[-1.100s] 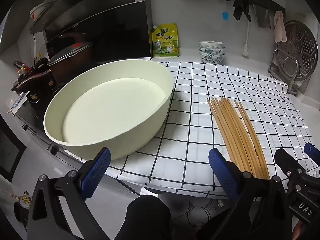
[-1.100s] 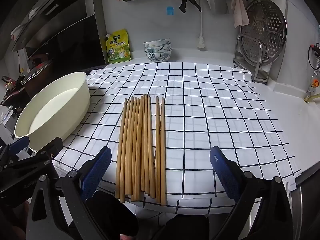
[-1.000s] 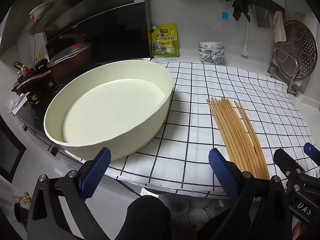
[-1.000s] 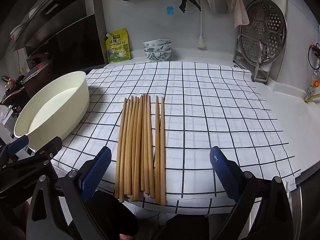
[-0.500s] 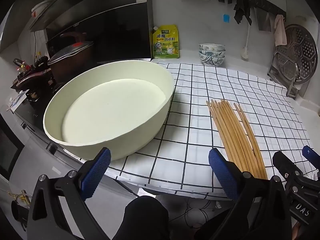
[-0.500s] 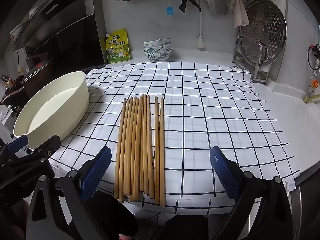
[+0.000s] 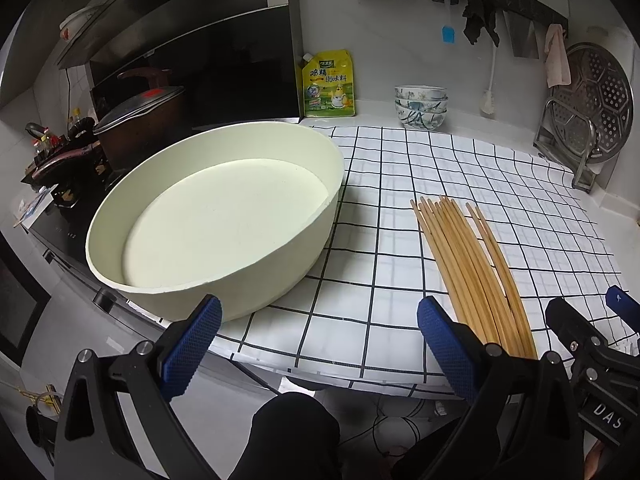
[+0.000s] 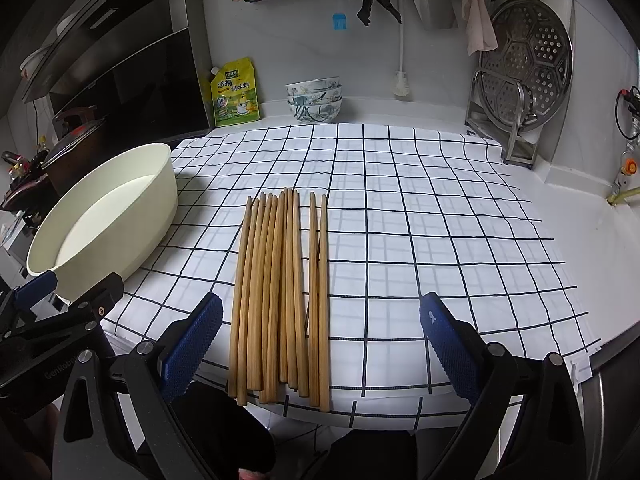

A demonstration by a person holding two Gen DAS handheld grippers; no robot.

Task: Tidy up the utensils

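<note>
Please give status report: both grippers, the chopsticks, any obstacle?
Left hand-held gripper open, empty. Right hand-held gripper open, empty. Chopsticks lying flat on checked cloth, untouched. Cream basin empty; nothing in the way.

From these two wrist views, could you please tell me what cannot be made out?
- Chopsticks: near ends hidden behind left gripper finger, left view.
- Right gripper: only its edge shows, left view.
- Pot: contents hidden by lid.
- Seasoning pouch: small print unreadable.

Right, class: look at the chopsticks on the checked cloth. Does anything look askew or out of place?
Slightly. Two chopsticks lie apart, right of the main chopstick bundle, whose near ends are uneven and overhang the checked cloth edge. The cream basin holds nothing.
</note>
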